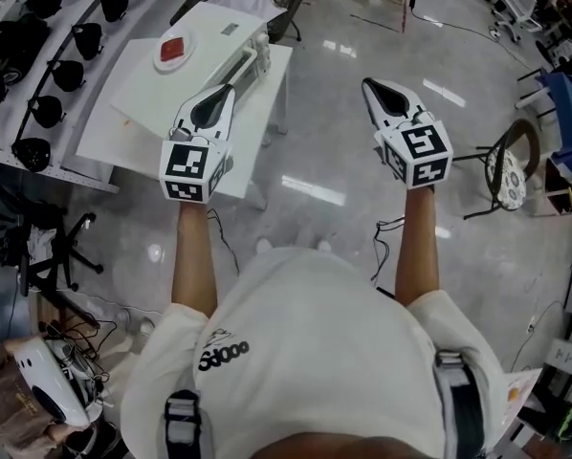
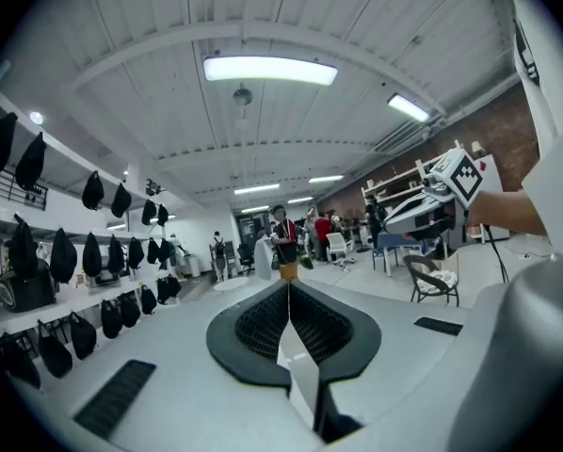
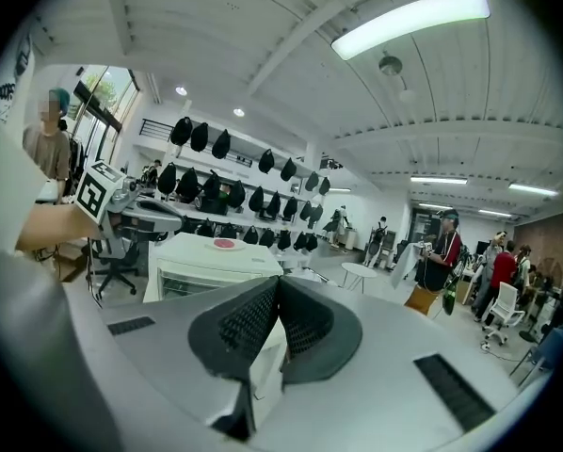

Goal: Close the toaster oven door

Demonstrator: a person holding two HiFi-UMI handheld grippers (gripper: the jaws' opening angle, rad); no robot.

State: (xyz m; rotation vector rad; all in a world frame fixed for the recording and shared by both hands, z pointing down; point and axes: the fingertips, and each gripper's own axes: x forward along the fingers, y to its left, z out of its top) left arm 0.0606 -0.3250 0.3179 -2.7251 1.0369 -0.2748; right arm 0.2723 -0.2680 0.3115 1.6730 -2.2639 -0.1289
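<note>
Glossy grey floor [image 1: 343, 151]; white table [image 1: 109, 149]; wall shelves [image 1: 18, 103] of black hanging items [image 1: 68, 73]; ceiling strip light [image 2: 269, 69] lit.

The floor [image 1: 334, 165] is gleaming glossy and polished, mirroring lights. The toaster oven [image 1: 147, 84] and tabletop [image 1: 109, 146] are looking smooth, matt white. The left gripper [image 2: 288, 285] is showing matt plastic and ribbed black pads [image 2: 261, 323].

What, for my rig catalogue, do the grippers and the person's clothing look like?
The left gripper and right gripper match: white shells, black ribbed jaw pads tapering to a point, each with a white cube of black square markers. The person wears a white short-sleeved T-shirt.
</note>
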